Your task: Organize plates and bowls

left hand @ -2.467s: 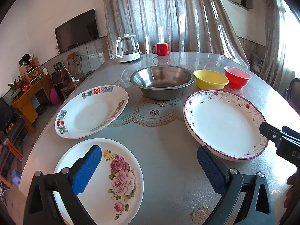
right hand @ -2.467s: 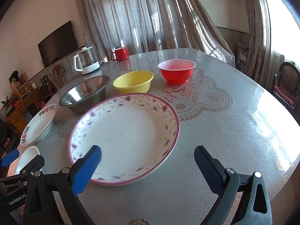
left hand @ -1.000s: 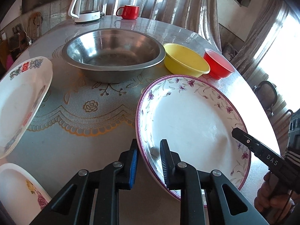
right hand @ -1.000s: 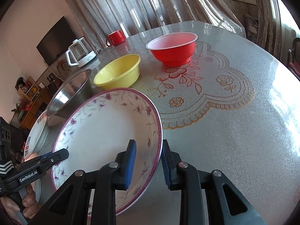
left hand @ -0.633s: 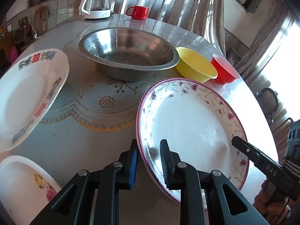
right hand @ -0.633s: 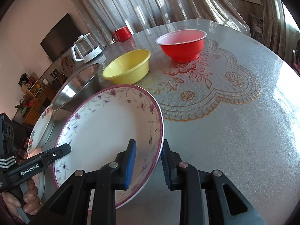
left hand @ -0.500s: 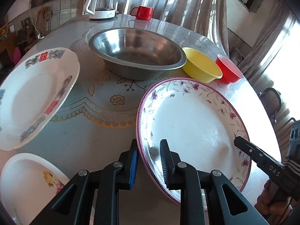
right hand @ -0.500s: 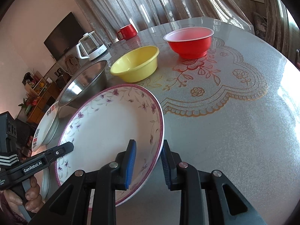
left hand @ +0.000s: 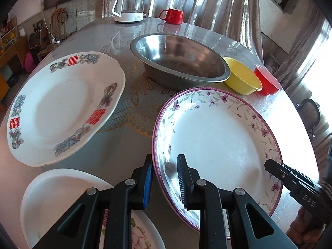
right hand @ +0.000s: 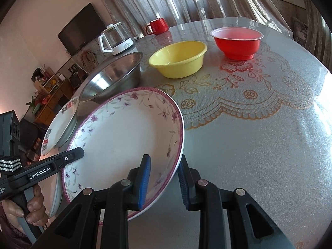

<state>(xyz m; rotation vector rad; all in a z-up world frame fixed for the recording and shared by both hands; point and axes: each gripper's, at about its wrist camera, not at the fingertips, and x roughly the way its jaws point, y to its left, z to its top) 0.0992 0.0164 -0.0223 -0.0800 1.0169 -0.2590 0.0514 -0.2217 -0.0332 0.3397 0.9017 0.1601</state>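
Observation:
A big white plate with a purple flowered rim (left hand: 217,137) (right hand: 124,137) hangs above the table, held from two sides. My left gripper (left hand: 165,176) is shut on its left rim. My right gripper (right hand: 164,176) is shut on its right rim. A white plate with red characters (left hand: 60,108) (right hand: 60,124) lies to the left. Under my left gripper sits a white plate with a pink rose (left hand: 72,203). A steel bowl (left hand: 178,60) (right hand: 112,78), a yellow bowl (left hand: 241,78) (right hand: 178,59) and a red bowl (left hand: 267,83) (right hand: 237,41) stand behind.
A glass kettle (left hand: 129,5) (right hand: 116,39) and a red mug (left hand: 172,15) (right hand: 157,26) stand at the table's far side (left hand: 128,145). A lace-patterned mat (right hand: 238,95) covers the table's middle. A hand (right hand: 31,205) grips the left tool's handle. Curtains hang behind.
Both grippers went from open to shut on the purple-rimmed plate's rims. The plate has since been carried leftward, toward the red-character plate and the rose plate.

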